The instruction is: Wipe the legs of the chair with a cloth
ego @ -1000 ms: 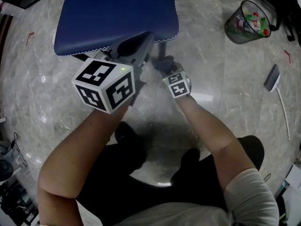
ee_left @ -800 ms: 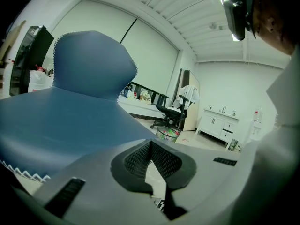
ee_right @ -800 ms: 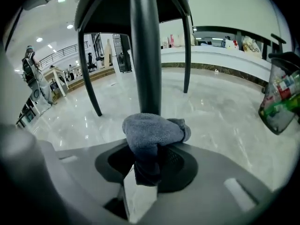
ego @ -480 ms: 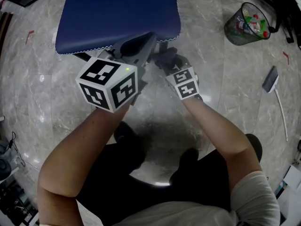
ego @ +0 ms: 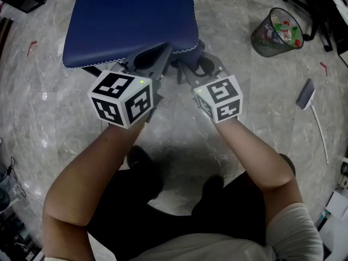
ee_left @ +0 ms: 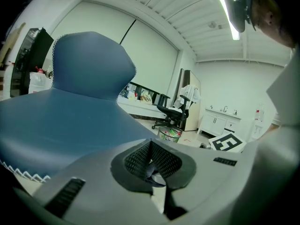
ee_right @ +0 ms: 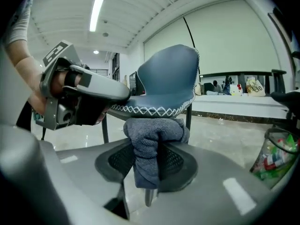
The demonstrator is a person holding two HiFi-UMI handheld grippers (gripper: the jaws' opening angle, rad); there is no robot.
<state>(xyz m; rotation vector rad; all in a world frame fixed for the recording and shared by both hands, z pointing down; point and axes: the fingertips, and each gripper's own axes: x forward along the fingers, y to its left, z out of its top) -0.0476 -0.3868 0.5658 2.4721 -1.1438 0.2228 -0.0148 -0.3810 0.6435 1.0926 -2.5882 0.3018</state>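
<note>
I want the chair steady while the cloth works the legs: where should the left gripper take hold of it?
Probably the seat's front rim, approached level from the front with the fingers above and below it. It is a thin stitched lip close by the left gripper, and holding there leaves the legs free for the cloth in the right gripper.

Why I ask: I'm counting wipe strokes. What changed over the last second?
The right gripper rose from low beside the chair leg up toward the front edge of the seat, still shut on the grey cloth. The left gripper stayed at the seat's edge, jaws closed on it. The chair itself kept its place.
</note>
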